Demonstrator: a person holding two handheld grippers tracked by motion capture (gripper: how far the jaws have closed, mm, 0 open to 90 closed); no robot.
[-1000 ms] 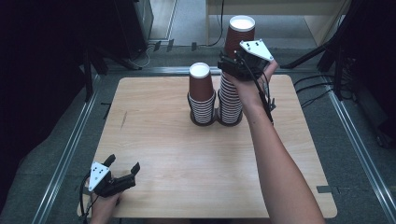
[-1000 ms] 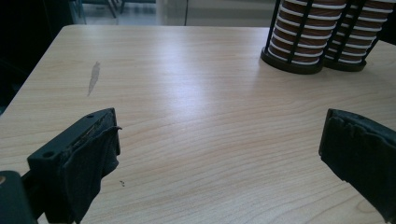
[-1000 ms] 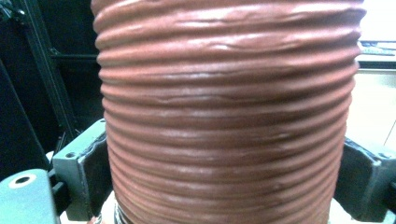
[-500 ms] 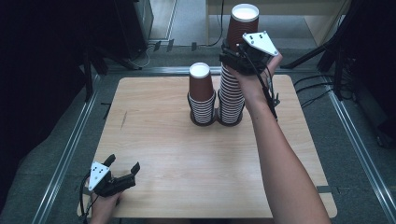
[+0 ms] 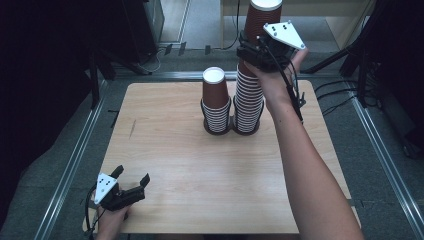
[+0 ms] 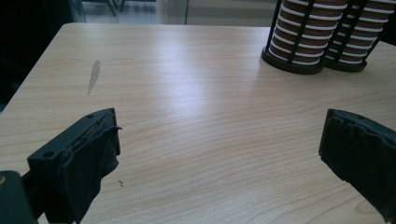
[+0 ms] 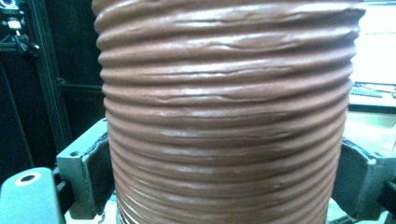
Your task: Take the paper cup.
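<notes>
While clamped high over the table's far side: top cup (image 5: 265, 17), brown ribbed paper, white inside, sits at the top of the taller stack.
Top cup close-up: ribbed brown wall (image 7: 224, 116) between both jaws in the right gripper view, jaws pressed on its sides.
Right gripper (image 5: 255, 50): closed on the top cup, grey plate on top, forearm reaching across the table.
Taller stack (image 5: 249, 102): in a black wire holder, far centre of table.
Shorter stack (image 5: 216, 102): just left of it, own holder, holders touching.
Left gripper (image 5: 131, 186): jaws spread apart, holding nothing, near corner of table (image 5: 200, 170).
</notes>
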